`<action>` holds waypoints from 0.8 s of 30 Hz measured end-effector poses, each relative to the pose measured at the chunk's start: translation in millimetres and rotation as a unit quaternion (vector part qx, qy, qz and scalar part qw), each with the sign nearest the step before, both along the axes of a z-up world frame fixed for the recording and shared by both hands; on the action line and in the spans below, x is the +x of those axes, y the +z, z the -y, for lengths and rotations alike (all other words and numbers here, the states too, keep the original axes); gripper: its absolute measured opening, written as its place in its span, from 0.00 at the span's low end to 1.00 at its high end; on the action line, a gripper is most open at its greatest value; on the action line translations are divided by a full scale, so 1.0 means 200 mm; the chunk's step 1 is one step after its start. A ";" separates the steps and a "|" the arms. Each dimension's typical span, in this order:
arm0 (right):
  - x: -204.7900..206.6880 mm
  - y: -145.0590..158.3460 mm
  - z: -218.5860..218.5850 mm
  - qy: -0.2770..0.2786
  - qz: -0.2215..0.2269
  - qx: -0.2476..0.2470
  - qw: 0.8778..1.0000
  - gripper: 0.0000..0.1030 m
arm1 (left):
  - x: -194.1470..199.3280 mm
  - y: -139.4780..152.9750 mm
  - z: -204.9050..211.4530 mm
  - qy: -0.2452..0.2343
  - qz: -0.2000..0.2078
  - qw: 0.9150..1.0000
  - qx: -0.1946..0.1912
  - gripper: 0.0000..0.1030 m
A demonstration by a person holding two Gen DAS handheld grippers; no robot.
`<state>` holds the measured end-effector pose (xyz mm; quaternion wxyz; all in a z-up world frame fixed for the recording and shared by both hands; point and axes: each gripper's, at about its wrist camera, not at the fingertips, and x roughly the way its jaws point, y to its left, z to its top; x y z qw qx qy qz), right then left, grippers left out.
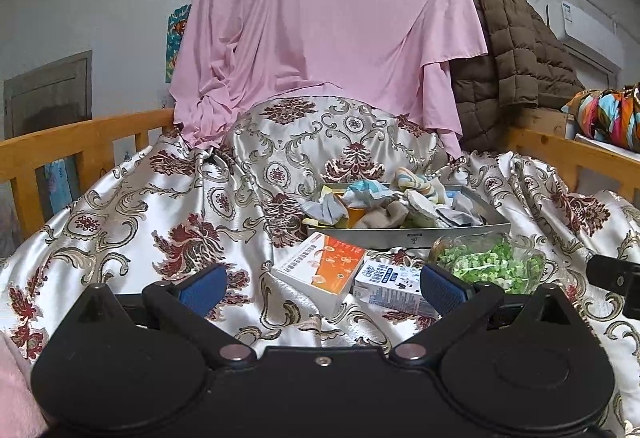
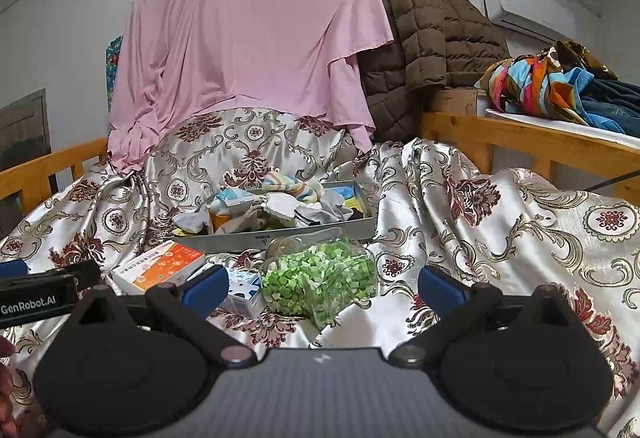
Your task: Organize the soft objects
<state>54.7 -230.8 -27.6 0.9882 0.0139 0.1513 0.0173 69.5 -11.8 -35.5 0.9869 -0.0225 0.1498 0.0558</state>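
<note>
A grey tray on the patterned bedspread holds several rolled socks and small cloths; it also shows in the right wrist view, with the socks piled inside. My left gripper is open and empty, hovering near the front of the bed, short of the tray. My right gripper is open and empty, just behind a clear jar of green bits. The left gripper's side shows at the left edge of the right wrist view.
An orange-white box, a small blue-white carton and the jar of green bits lie in front of the tray. Wooden bed rails run along both sides. A pink sheet and a brown jacket hang behind.
</note>
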 end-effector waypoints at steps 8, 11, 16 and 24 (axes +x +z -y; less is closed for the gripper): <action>-0.01 -0.01 -0.02 0.003 0.003 -0.005 1.000 1.00 | -0.01 0.00 -0.01 0.004 0.005 1.000 0.003 0.99; -0.01 -0.02 -0.02 0.002 0.000 -0.004 1.000 1.00 | -0.01 0.00 -0.01 0.004 0.004 1.000 0.003 0.99; -0.01 -0.03 -0.01 -0.001 -0.001 0.001 1.000 1.00 | 0.00 0.00 -0.01 0.005 0.004 1.000 0.003 0.99; 0.00 -0.03 0.00 0.000 -0.003 0.000 1.000 1.00 | 0.00 -0.01 -0.01 0.006 0.003 1.000 0.002 0.99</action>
